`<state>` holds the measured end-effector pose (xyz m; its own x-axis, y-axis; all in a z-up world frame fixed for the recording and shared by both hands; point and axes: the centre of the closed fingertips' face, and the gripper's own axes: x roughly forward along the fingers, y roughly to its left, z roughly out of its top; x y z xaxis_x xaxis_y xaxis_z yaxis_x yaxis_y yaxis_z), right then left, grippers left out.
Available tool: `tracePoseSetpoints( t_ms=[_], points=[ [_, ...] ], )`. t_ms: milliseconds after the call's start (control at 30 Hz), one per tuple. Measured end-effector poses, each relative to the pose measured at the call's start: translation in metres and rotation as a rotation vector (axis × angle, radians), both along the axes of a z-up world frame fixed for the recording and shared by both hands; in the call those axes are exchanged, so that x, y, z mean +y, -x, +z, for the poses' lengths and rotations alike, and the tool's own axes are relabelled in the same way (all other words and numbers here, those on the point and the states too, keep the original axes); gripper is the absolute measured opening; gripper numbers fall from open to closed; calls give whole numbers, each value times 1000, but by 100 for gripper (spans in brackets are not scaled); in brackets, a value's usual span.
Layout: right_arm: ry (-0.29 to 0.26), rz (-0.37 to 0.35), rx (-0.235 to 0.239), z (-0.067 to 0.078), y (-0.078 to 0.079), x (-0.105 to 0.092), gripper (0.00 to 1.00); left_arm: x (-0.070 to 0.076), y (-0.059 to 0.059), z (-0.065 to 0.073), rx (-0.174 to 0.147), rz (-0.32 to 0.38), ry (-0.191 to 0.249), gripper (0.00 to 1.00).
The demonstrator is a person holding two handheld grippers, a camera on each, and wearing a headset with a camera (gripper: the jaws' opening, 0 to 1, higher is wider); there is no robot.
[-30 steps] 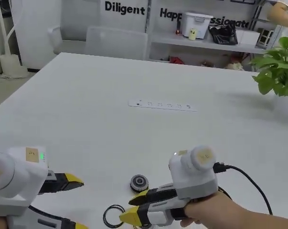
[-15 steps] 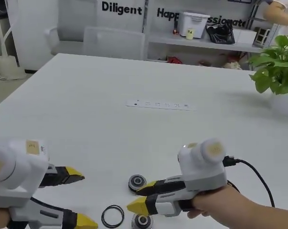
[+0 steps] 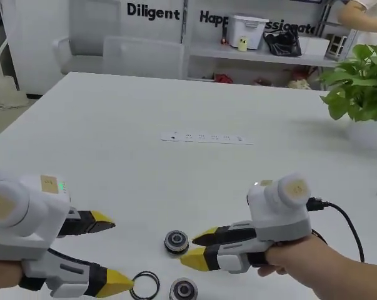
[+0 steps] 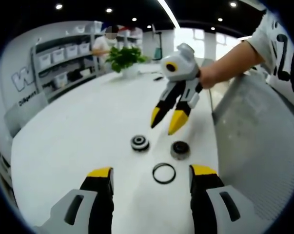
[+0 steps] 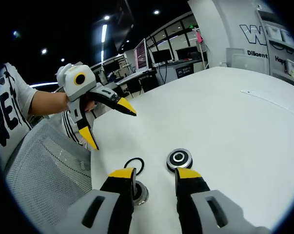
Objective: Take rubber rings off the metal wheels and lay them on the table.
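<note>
Black rubber ring (image 3: 144,285) lies flat on the white surface (image 3: 175,175), just left of the near wheel (image 3: 184,289). The far wheel (image 3: 176,241) sits beyond. The left gripper (image 3: 116,253) hovers left of the ring, jaws wide apart and empty. The right gripper (image 3: 191,247), jaws parted and empty, is just right of the far wheel.

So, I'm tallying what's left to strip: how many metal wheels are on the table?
2. One wheel lies just beyond the right gripper's tips; the other sits nearer the person, beside the loose rubber ring. None looks hidden.
</note>
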<state>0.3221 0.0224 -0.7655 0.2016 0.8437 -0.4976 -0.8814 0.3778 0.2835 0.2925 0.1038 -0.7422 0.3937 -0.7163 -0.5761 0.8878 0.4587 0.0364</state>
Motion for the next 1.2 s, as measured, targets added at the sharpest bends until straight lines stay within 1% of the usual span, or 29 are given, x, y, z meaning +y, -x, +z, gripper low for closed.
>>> tracePoseSetpoints(
  t_ms=[567, 767, 1200],
  points=[
    [33, -21, -67, -4, -18, -13, 32, -5, -23, 0, -13, 7, -3, 60],
    [45, -22, -85, -7, -22, -15, 32, -7, -28, -3, -11, 9, -4, 59],
    [67, -4, -102, -17, -26, -13, 32, -13, -37, -10, -1, 3, -6, 57]
  ],
)
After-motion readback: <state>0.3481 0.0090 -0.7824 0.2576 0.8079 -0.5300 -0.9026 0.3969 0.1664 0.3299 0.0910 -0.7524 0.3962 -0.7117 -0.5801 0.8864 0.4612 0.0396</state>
